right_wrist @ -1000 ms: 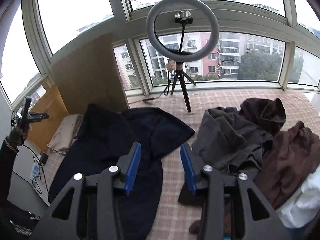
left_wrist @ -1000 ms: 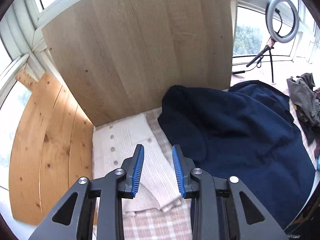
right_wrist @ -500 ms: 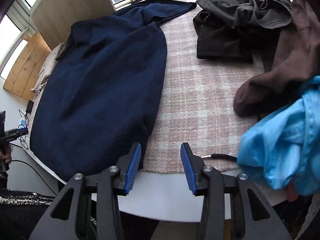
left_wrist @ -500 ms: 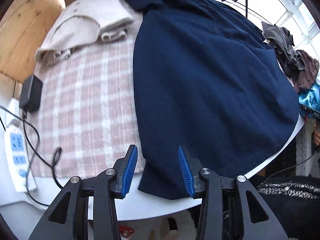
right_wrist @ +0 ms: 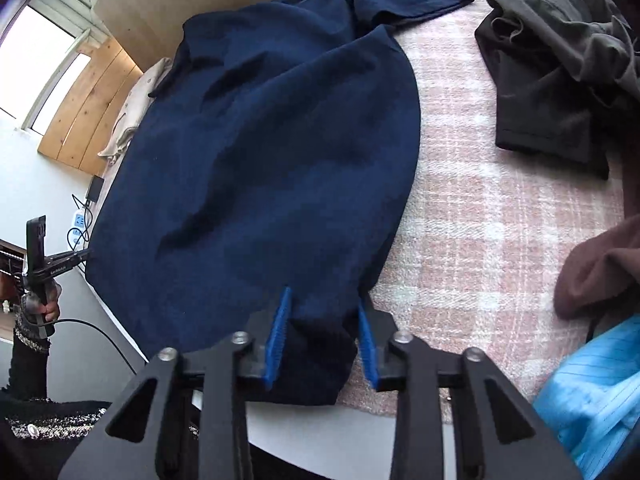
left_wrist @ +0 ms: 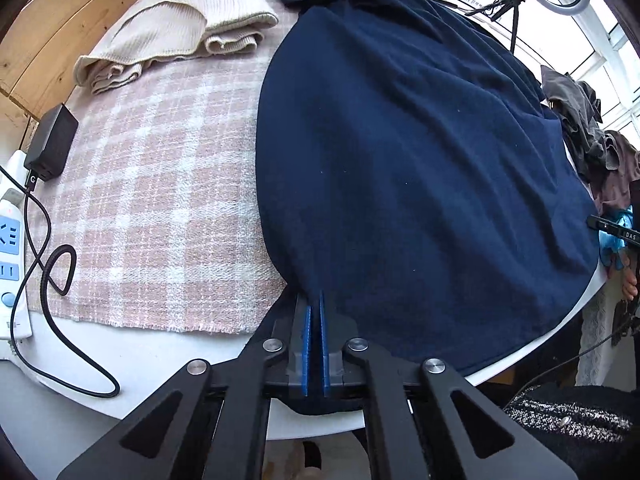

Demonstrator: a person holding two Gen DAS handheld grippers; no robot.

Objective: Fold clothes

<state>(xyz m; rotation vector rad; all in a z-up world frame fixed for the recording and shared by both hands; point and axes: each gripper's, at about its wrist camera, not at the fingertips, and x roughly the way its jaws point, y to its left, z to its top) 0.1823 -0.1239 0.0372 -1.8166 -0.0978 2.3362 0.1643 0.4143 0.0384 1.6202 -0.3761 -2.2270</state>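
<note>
Across the pink checked cloth (left_wrist: 152,200) that covers the table, I see the navy garment (left_wrist: 420,168) spread flat, its hem hanging a little over the near table edge (left_wrist: 160,352). My left gripper (left_wrist: 314,308) has its blue pads pressed together on the near left corner of that hem, a pinch of navy fabric caught between them. My right gripper (right_wrist: 324,312) straddles the near right corner of the same hem; its jaws are closing with a bunched fold of the navy fabric between the pads, which appear not yet fully pressed on it.

On the far left lies a folded cream knit (left_wrist: 180,28) with buttons, just beside the navy collar. A black adapter (left_wrist: 50,144) and a white power strip (left_wrist: 10,248) sit at the left edge. To the right I see a dark grey heap (right_wrist: 560,48), a brown garment (right_wrist: 596,268) and a light blue one (right_wrist: 596,400), all apart from the navy piece.
</note>
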